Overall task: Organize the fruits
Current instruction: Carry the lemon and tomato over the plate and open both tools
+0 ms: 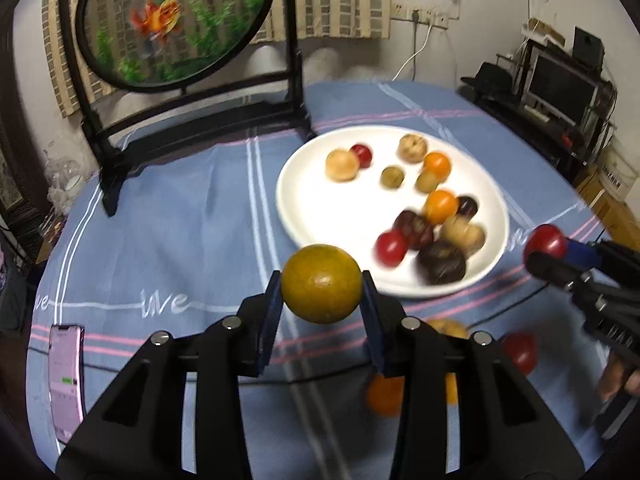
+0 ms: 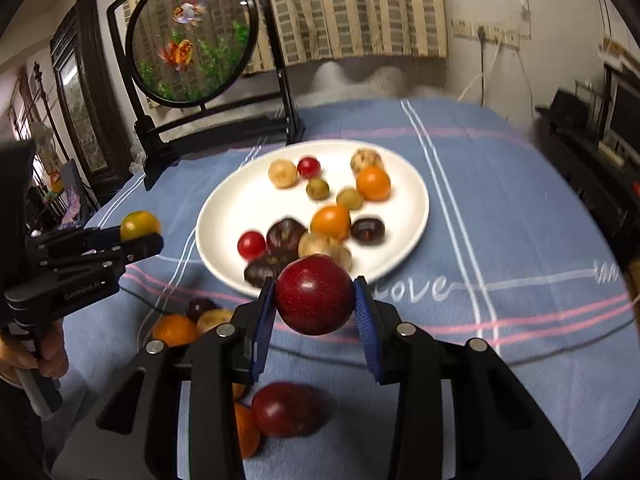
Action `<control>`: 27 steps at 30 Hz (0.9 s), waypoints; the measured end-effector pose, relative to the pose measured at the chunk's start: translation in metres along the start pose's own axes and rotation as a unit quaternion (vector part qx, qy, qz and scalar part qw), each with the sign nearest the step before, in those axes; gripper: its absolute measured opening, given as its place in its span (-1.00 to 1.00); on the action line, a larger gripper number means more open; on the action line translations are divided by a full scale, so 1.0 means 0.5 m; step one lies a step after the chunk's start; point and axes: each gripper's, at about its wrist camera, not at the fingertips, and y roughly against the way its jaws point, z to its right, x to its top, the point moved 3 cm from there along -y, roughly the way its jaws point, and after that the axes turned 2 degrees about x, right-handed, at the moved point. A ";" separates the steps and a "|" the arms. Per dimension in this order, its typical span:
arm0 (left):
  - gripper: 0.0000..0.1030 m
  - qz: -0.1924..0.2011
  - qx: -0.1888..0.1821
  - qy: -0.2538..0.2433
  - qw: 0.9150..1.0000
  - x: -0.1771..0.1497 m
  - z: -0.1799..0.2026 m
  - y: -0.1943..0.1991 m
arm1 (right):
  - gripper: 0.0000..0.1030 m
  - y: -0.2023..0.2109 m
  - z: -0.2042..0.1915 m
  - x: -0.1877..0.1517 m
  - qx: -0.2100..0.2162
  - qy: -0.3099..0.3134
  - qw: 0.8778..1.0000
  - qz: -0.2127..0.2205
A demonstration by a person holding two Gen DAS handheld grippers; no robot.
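- Left wrist view: the left claw (image 1: 322,300) squeezes a yellow-green fruit (image 1: 321,283) above the blue cloth (image 1: 180,220), near the white plate (image 1: 304,200) of fruits.
- Right wrist view: the right claw (image 2: 315,312) grips a red fruit (image 2: 315,294) in front of the plate.

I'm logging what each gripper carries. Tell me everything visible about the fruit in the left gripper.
The fruit is a round, smooth, glossy ball, yellow-green with a small pale scar on its front. It looks whole and firm. The left gripper holds it off the cloth, one blue pad pressing each side; nothing else touches it. It hangs in front of the near rim of the white plate, not over it.
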 end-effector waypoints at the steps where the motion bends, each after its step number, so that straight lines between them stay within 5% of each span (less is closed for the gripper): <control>1: -0.25 0.001 -0.005 0.002 1.000 0.010 0.006 -0.003 | -0.24 -0.001 -0.004 0.008 -0.002 0.007 1.000 0.004; 14: -0.23 -0.024 -0.017 0.032 0.999 0.075 0.049 -0.120 | -0.23 -0.092 -0.019 0.060 -0.022 0.065 0.997 0.043; 15: 0.04 -0.023 -0.021 0.043 0.999 0.076 0.047 -0.126 | -0.19 -0.100 -0.016 0.057 -0.032 0.072 0.996 0.042; 16: 0.24 -0.017 -0.023 0.054 0.998 0.077 0.044 -0.126 | 0.18 -0.104 -0.012 0.054 -0.045 0.074 0.995 0.042; 17: 0.44 -0.003 -0.020 0.063 0.998 0.077 0.042 -0.121 | 0.26 -0.100 -0.006 0.051 -0.055 0.073 0.994 0.052; 27: 0.58 0.007 -0.034 0.061 0.998 0.043 0.049 -0.073 | 0.26 -0.072 0.010 0.045 -0.036 0.063 0.996 0.046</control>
